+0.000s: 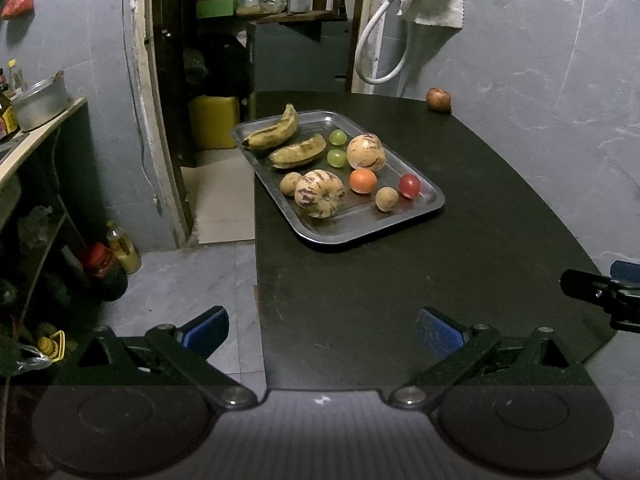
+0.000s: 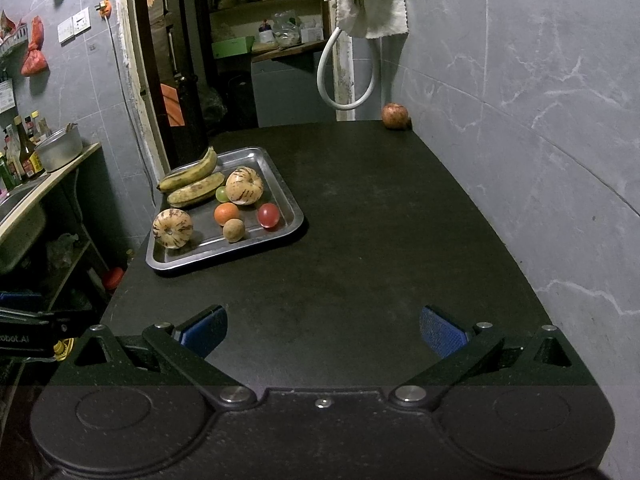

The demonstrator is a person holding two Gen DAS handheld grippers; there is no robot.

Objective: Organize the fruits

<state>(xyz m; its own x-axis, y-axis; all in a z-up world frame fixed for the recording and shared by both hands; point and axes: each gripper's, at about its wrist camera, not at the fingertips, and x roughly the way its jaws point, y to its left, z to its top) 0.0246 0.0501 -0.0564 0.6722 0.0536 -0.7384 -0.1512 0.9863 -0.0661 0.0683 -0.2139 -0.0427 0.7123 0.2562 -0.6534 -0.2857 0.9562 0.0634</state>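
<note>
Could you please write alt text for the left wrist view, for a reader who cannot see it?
A metal tray on a dark table holds two bananas, two striped melons, two green grapes and small round fruits. One reddish fruit sits apart at the far corner. The left gripper, jaws open, hovers empty near the table's edge.

table: black top (image 2: 360, 240), set against grey tiled wall (image 2: 540, 120)
hose: white loop (image 2: 344, 76) hanging by the doorway, cloth (image 2: 376, 8) above it
side counter: metal pot (image 1: 40, 102), bottles (image 2: 20, 152) beside it
floor: red-lidded jar (image 1: 102, 268) and yellow bottle (image 1: 124, 246) under the counter
back shelf: green box (image 1: 216, 8)
left wall: red bag (image 2: 34, 46), switch plate (image 2: 74, 26)
</note>
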